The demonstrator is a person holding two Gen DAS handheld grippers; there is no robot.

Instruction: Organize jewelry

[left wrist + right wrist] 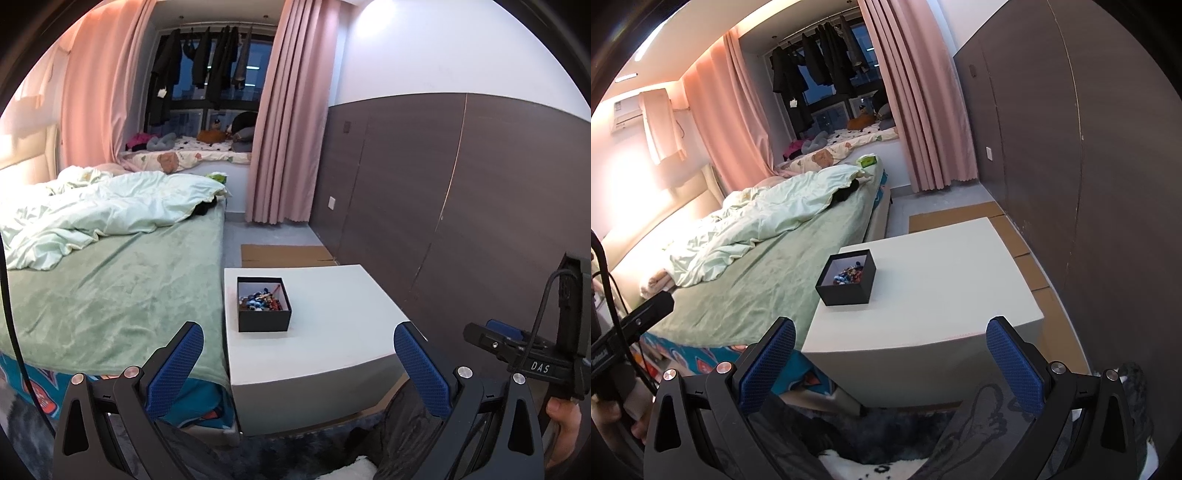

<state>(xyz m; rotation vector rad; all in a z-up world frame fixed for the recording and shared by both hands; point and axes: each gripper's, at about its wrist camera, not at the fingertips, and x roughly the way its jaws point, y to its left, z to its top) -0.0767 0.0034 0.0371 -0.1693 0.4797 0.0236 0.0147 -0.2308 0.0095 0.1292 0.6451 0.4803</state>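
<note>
A small black open box [264,307] sits on the left part of a white table [332,332]. It holds a heap of colourful beaded jewelry [263,299]. The same box [846,277] and jewelry [849,275] show in the right wrist view on the white table [942,288]. My left gripper [298,338] is open and empty, held back from the table's near edge. My right gripper [891,334] is open and empty, also short of the table. The right gripper's body shows at the right edge of the left wrist view.
A bed [110,277] with a green sheet and pale rumpled duvet lies left of the table. A dark panelled wall [461,203] runs along the right. Flat cardboard [284,254] lies on the floor behind the table. Pink curtains [284,129] hang at the back.
</note>
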